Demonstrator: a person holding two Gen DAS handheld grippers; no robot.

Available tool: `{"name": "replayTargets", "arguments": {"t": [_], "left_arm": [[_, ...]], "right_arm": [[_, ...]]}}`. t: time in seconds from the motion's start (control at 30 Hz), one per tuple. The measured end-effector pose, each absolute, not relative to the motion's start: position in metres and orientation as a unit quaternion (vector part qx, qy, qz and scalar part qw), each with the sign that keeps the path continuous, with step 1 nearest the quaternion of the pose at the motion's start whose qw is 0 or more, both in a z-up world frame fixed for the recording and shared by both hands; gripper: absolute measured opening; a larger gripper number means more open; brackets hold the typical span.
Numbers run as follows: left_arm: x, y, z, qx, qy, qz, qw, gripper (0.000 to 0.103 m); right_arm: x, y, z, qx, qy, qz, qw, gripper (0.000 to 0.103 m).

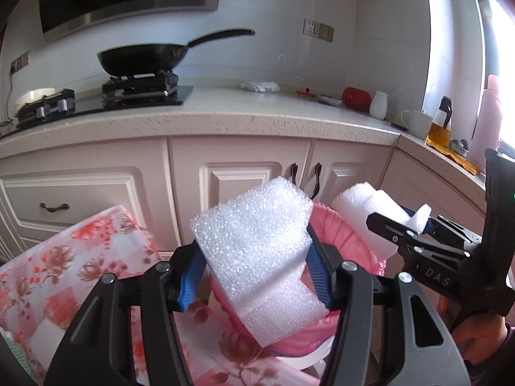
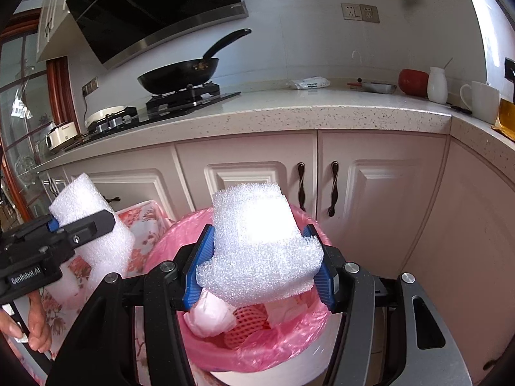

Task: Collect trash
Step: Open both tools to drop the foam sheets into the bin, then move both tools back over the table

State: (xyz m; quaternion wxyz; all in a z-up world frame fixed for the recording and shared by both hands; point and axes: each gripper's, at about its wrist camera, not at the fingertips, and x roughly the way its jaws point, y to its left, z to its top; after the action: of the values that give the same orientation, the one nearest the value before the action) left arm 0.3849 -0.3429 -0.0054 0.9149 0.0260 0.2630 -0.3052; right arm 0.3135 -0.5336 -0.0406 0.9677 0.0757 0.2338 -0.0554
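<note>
Left claw [image 1: 254, 267] clenched on a white foam block [image 1: 257, 257], blue pads [image 1: 190, 276] pressed against its two sides. Block tilted, its lower end over the near rim of the bin [image 2: 270, 376]. Bin white, lined with a pink bag [image 2: 289, 337], directly beyond and below both claws.

Right claw [image 2: 259, 265] clenched on a second foam piece [image 2: 260, 247], held above the bin's open mouth. Inside the bin, under that piece: a pink foam net [image 2: 248, 321] and a pale crumpled wrapper [image 2: 209, 318].

Edges: flowered cloth [image 1: 64, 273] on a low surface to the left of the left claw, its corner just beside the bin. Cabinet doors [image 2: 370, 199] close behind the bin; desk [image 2: 289, 112] edge overhanging above them. Open room to the right of the right claw, along bare cabinet fronts.

On the desk beyond: black pan [image 2: 180, 74] on a burner, white mug [image 2: 482, 99], white jar [image 2: 437, 85], red pot [image 2: 412, 82].

Writing: "DAS" on the right claw's body as seen from the left wrist; "GenRobot.AI" on the left claw's body as seen from the right wrist.
</note>
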Motion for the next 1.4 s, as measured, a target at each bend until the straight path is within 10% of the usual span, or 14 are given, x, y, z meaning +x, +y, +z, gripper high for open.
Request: {"name": "replayTargets", "arguments": {"t": [0.67, 0.93, 1.4], "left_arm": [[0.414, -0.362, -0.029, 0.027, 0.267, -0.294, 0.917, 0.073], [0.378, -0.285, -0.035, -0.009, 0.278, -0.229, 0.933, 0.095], [0.277, -0.104, -0.061, -0.017, 0.262, -0.103, 0.959, 0.095]], "right_arm": [[0.312, -0.559, -0.057, 0.105, 0.239, -0.065, 0.963, 0.073], [0.288, -0.518, -0.050, 0.097, 0.234, -0.039, 0.967, 0.075], [0.272, -0.366, -0.074, 0.085, 0.264, 0.068, 0.958, 0.076]]}}
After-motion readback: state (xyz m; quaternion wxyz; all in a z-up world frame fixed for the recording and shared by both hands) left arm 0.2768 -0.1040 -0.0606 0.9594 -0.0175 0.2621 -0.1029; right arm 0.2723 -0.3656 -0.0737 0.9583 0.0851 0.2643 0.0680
